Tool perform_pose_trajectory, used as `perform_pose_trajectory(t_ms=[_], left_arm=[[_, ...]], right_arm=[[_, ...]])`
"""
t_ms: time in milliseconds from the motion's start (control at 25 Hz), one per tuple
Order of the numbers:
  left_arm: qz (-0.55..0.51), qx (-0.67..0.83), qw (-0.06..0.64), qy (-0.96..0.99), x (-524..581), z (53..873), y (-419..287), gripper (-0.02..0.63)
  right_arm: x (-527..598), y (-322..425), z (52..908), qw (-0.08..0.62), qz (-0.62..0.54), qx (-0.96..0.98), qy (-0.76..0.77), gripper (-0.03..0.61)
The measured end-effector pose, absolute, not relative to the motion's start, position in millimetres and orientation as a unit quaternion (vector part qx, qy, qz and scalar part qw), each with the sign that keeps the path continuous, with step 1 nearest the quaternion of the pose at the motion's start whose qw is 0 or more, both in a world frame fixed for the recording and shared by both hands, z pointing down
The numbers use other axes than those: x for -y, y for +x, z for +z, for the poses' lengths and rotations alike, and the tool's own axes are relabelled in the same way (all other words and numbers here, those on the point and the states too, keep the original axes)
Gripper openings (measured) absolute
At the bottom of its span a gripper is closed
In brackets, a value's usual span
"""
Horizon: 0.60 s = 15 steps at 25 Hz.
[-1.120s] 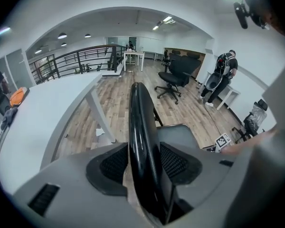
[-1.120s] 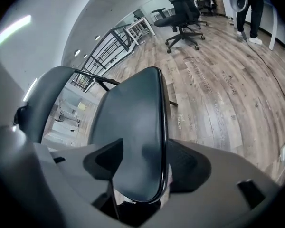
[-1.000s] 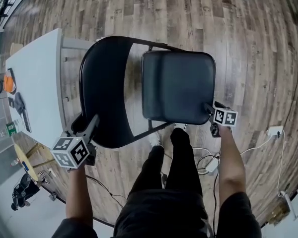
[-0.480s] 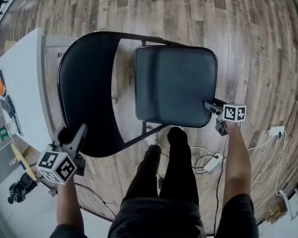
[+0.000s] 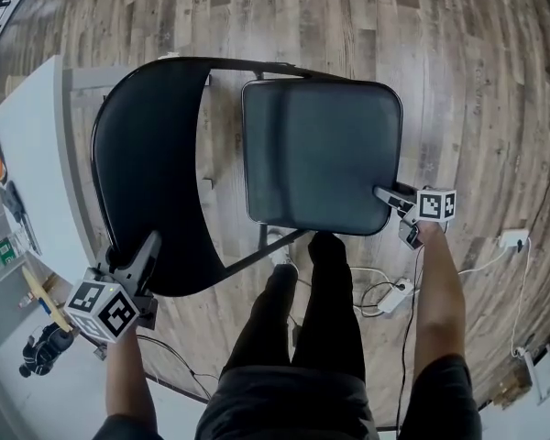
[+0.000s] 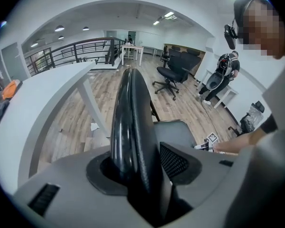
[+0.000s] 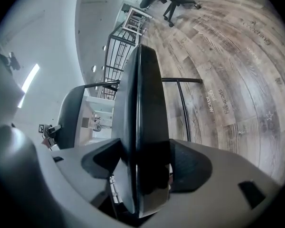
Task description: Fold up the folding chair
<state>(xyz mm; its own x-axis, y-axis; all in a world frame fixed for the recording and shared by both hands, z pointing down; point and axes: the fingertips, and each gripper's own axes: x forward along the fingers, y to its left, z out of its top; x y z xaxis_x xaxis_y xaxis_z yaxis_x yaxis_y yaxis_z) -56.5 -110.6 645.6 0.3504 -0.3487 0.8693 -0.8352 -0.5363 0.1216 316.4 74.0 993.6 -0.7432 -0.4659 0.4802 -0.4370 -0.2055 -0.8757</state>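
Folding chair (image 5: 275,145) hung tipped in front of the person, over the wood floor (image 5: 477,81), its curved backrest (image 5: 156,172) at the left of the head view and its padded seat (image 5: 323,154) at the right, the two not yet brought together. It looked like a metal tube frame with a stiff back and a lightly cushioned seat: fairly heavy, rigid, and smooth enough to slip in a weak hold. The hinges would likely pinch anything caught between the panels as they met.

The left gripper (image 5: 147,244) was clamped on the lower rim of the backrest (image 6: 130,122), its pads on either side of the black edge. The right gripper (image 5: 385,195) held the near corner of the seat (image 7: 142,108). Its jaws had just been opening wider and stood far apart, with the thick seat edge between them and the pads against both faces. These two rims seemed sound places to hold, well clear of the hinges.

A white table (image 5: 46,145) stood just beside the backrest and could be struck if the chair swung left. The person's legs (image 5: 302,310) were right under the seat's near edge, and cables with a power strip (image 5: 394,293) lay on the floor near the feet, a likely trip or snag point.
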Motion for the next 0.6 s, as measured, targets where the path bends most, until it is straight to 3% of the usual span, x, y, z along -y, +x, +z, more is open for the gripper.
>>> perform_pose_trajectory(t_ms=[600], left_arm=[[0.430,0.379,0.295,0.765,110.8,635.7,-57.1,0.190]], right_arm=[[-72.2,308.2,971.5,0.010,-0.697,-0.634,-0.334,0.319]])
